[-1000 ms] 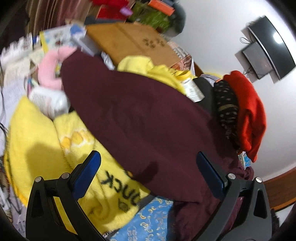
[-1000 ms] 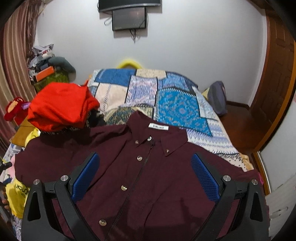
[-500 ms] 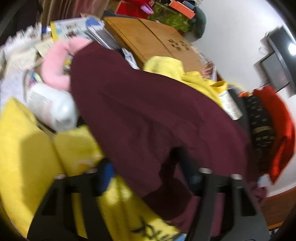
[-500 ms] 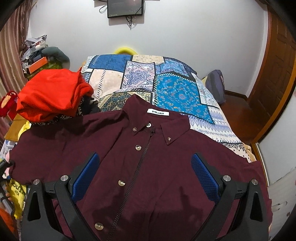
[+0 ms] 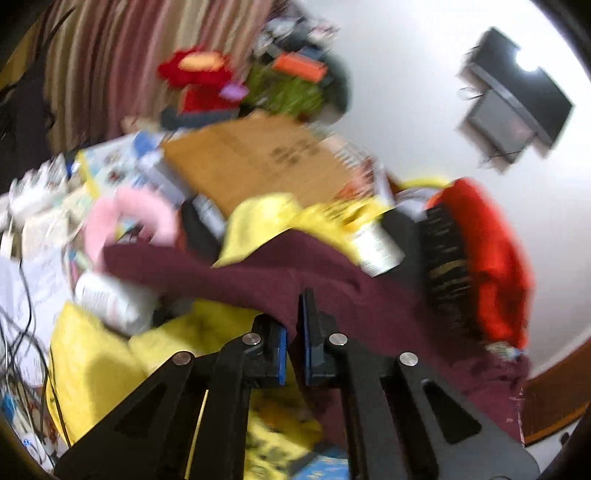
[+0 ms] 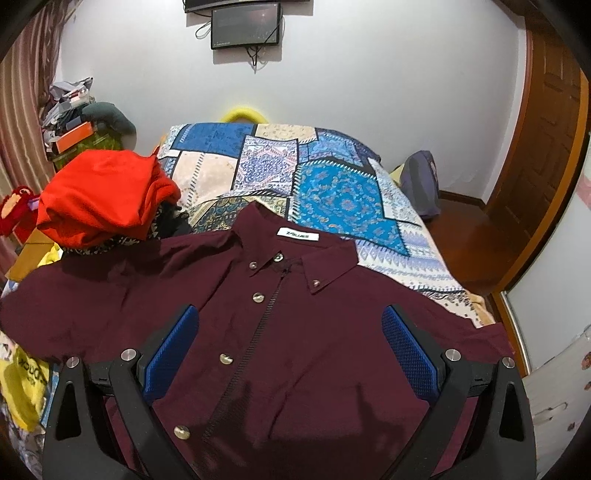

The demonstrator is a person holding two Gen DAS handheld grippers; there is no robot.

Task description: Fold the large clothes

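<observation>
A white neck label (image 6: pixel 297 233) inside the collar of the maroon shirt (image 6: pixel 295 332) carries dark lettering too small to read with certainty. On the yellow towel (image 6: pixel 22 384) at the near left edge, black letters reading "DUCK" show upside down. The shirt lies face up and buttoned on the bed (image 6: pixel 332 192), collar toward the far wall, its sleeve spread to the left over clutter beside the bed.

The right gripper (image 6: pixel 291 354) hovers over the shirt's front with its blue pads wide apart, touching nothing. In the blurred left wrist view, the left gripper (image 5: pixel 293 347) has its pads drawn together on a fold of the maroon shirt (image 5: pixel 295 273) at the sleeve end.

The bed wears a patchwork cover in blues and cream. A pile of red cloth (image 6: pixel 99 195) sits on its far left part, just beyond the shirt's shoulder. A dark screen (image 6: pixel 245 24) hangs on the white far wall, a wooden door (image 6: pixel 546 147) stands to the right, and a striped curtain (image 5: pixel 129 66) hangs at the left behind a cardboard box (image 5: pixel 258 162).
</observation>
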